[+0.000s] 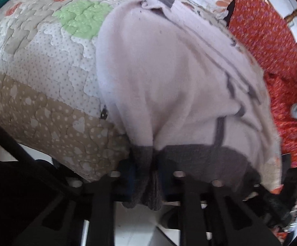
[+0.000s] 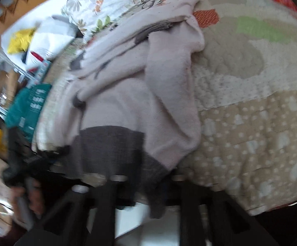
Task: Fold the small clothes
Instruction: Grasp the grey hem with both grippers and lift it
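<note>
A pale pink sweater (image 1: 169, 82) with a dark grey hem band (image 1: 199, 160) lies on a patchwork quilt (image 1: 35, 71), near the quilt's front edge. My left gripper (image 1: 148, 176) is shut on a bunched fold of the grey hem at the sweater's near left corner. In the right wrist view the same sweater (image 2: 128, 106) is crumpled, with one sleeve (image 2: 169, 82) folded across the body. My right gripper (image 2: 148, 184) is shut on the grey hem (image 2: 107, 149), which hangs down between its fingers. A hand (image 2: 31, 201) holds the other gripper at the left edge.
The quilt (image 2: 251, 133) spreads wide to the right of the sweater. A red floral cloth (image 1: 271, 41) lies beyond it, and a flowered pillow (image 2: 99, 0) at the back. A teal item (image 2: 29, 106) and yellow cloth (image 2: 19, 39) sit off to the left.
</note>
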`<state>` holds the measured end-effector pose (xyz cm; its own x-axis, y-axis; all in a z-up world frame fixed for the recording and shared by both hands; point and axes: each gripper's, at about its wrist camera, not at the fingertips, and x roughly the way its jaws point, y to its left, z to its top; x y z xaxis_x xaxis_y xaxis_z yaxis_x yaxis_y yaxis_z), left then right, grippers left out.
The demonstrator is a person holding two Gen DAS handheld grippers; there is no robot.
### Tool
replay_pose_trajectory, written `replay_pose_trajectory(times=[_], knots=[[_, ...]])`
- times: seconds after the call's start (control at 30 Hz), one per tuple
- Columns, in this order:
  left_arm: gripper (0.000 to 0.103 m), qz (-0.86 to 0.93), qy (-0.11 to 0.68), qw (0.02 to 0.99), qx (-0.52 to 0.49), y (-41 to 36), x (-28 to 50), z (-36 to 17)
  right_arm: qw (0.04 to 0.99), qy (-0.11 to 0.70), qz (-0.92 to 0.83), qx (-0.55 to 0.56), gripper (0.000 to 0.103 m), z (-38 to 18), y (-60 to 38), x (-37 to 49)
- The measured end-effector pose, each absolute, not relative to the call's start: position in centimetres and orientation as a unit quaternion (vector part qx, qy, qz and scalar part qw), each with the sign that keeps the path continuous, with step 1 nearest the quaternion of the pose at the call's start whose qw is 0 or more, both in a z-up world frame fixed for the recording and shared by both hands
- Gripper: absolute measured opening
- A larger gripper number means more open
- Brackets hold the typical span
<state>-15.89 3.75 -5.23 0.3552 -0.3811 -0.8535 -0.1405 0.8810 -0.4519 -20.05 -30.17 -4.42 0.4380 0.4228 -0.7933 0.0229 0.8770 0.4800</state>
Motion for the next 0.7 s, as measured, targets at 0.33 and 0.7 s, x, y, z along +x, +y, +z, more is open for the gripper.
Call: replay_pose_trajectory(times=[0.33,0.7], knots=[[0.015,-0.078,0.538,0.803,-0.243,6.8,-21.2,-1.1,0.771,0.539,0.213,0.262,0.006,-2.7,-30.6,-24.7],[0.015,-0.081,0.499,0.824,-0.256,6.6,-15.2,2.4,0.796,0.492,0.240,0.257,0.006,2.7,-31.0,-19.7]])
